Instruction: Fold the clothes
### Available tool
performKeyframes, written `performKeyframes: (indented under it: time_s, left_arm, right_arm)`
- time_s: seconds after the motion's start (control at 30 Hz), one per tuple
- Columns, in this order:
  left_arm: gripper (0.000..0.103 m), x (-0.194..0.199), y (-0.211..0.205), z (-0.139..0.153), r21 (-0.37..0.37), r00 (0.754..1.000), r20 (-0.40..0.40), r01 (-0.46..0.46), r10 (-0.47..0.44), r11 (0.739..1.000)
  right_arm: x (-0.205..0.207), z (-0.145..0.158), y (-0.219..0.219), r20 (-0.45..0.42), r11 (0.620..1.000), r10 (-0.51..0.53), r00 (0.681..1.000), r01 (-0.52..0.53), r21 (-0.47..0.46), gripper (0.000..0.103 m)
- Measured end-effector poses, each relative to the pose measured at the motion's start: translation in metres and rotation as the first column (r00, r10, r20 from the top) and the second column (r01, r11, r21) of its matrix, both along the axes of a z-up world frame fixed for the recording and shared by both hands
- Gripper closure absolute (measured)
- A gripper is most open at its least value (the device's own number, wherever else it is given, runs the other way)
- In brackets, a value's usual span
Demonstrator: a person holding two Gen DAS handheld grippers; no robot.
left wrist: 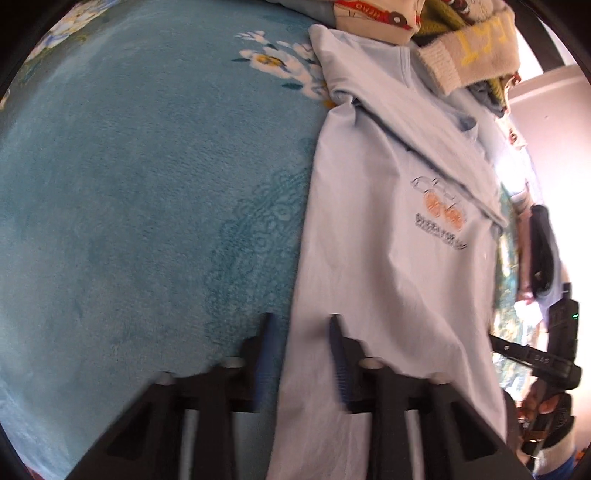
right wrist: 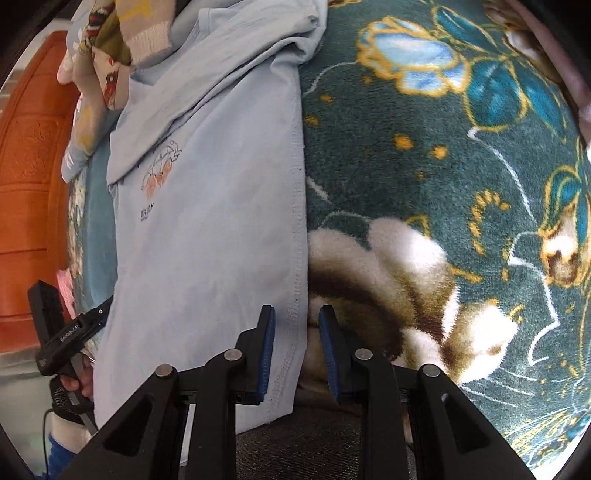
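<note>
Lying: a pale blue shirt [left wrist: 388, 258] spread flat on a plush blanket [left wrist: 129, 203], one sleeve folded across its chest above an orange printed logo [left wrist: 443, 214].
Left hand-held gripper [left wrist: 301, 325]: released, jaws apart, straddling the shirt's side edge near the bottom; one blue pad sits over the blanket, the other over the cloth. Whether the pads touch the fabric cannot be told.
Right hand-held gripper [right wrist: 297, 317]: released as well, jaws apart on either side of the stitched hem [right wrist: 297, 221], one pad over the shirt [right wrist: 207, 240], the other over the blanket [right wrist: 424, 166].
Blanket: teal and plain under the left gripper, dark green with blue, gold and white flowers under the right.
Pile [left wrist: 436, 33]: mixed clothes heaped just beyond the shirt's collar, among them a knitted piece with yellow letters and a print with red cars.
Far side: from each wrist view the other gripper shows beyond the shirt's opposite edge, held in a hand.
Background: an orange carved door [right wrist: 26, 184] in the right wrist view.
</note>
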State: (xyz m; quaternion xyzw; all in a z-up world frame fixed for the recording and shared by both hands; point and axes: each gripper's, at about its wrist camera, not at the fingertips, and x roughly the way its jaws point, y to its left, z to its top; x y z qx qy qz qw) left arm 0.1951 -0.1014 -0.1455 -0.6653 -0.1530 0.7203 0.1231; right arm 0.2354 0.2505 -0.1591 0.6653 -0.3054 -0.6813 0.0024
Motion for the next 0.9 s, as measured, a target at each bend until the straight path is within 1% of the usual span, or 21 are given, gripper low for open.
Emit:
performKeyframes:
  time_s: [0.03,0.17,0.27,0.33,0.43,0.5,0.53,0.6,0.63,0.7,0.73,0.8,0.83,0.87,0.9]
  left_arm:
    - [0.101,0.001,0.000,0.000,-0.006,1.000,-0.004,-0.003,0.002,1.000]
    - [0.101,0.006,-0.004,0.017,-0.038,0.997,-0.072,-0.013,0.010,0.999]
    - [0.101,0.009,-0.018,0.028,-0.069,0.993,-0.112,-0.048,0.040,0.996]
    - [0.102,0.007,-0.020,0.024,-0.072,0.994,-0.105,-0.047,0.040,0.996]
    - [0.101,0.001,-0.017,0.017,-0.078,0.995,-0.095,-0.042,0.035,0.996]
    - [0.102,0.008,-0.023,0.015,-0.072,0.996,-0.082,-0.040,0.034,0.997]
    - [0.102,0.009,-0.024,0.014,-0.059,0.997,-0.074,-0.034,0.029,0.998]
    - [0.101,0.010,-0.024,0.014,-0.041,0.996,-0.086,-0.034,0.031,0.999]
    - [0.100,0.011,-0.027,0.014,-0.018,0.995,-0.083,-0.048,0.046,0.999]
    - [0.100,0.011,-0.036,0.010,0.045,0.994,-0.051,-0.096,0.098,0.994]
    - [0.098,0.012,-0.040,0.008,0.061,0.993,-0.035,-0.113,0.115,0.992]
    - [0.093,0.015,-0.046,0.004,0.082,0.991,-0.006,-0.131,0.132,0.988]
    - [0.085,0.019,-0.048,0.004,0.088,0.992,0.009,-0.126,0.126,0.988]
    - [0.075,0.020,-0.047,0.003,0.086,0.993,0.022,-0.118,0.117,0.989]
    - [0.073,0.022,-0.046,0.001,0.081,0.994,0.026,-0.106,0.104,0.991]
  right_arm:
    - [-0.001,0.001,-0.002,0.003,1.000,0.010,1.000,-0.010,0.013,0.099]
    - [0.001,0.012,-0.009,-0.027,0.996,0.044,0.999,-0.042,0.072,0.101]
    - [0.008,0.026,-0.002,-0.056,0.992,0.029,0.998,-0.022,0.125,0.101]
    - [0.013,0.029,0.006,-0.058,0.990,0.012,0.998,-0.004,0.138,0.101]
    - [0.018,0.021,0.013,-0.035,0.994,-0.016,0.999,0.019,0.110,0.102]
    - [0.013,0.017,0.012,-0.012,0.989,-0.021,1.000,0.023,0.145,0.102]
    - [0.015,0.017,0.015,-0.020,0.992,-0.046,0.999,0.048,0.115,0.102]
    - [0.019,0.017,0.022,-0.035,0.994,-0.085,0.996,0.087,0.060,0.102]
    - [0.020,0.019,0.023,-0.045,0.996,-0.083,0.996,0.085,0.042,0.101]
    - [0.021,0.023,0.025,-0.065,0.997,-0.079,0.995,0.079,0.003,0.099]
    - [0.021,0.024,0.025,-0.077,0.997,-0.076,0.994,0.075,-0.015,0.099]
    - [0.020,0.022,0.023,-0.075,0.997,-0.075,0.994,0.072,-0.041,0.084]
    - [0.018,0.020,0.022,-0.072,0.996,-0.075,0.995,0.072,-0.052,0.065]
    - [0.017,0.018,0.021,-0.066,0.995,-0.077,0.995,0.073,-0.062,0.054]
    - [0.017,0.014,0.019,-0.055,0.995,-0.079,0.995,0.075,-0.070,0.054]
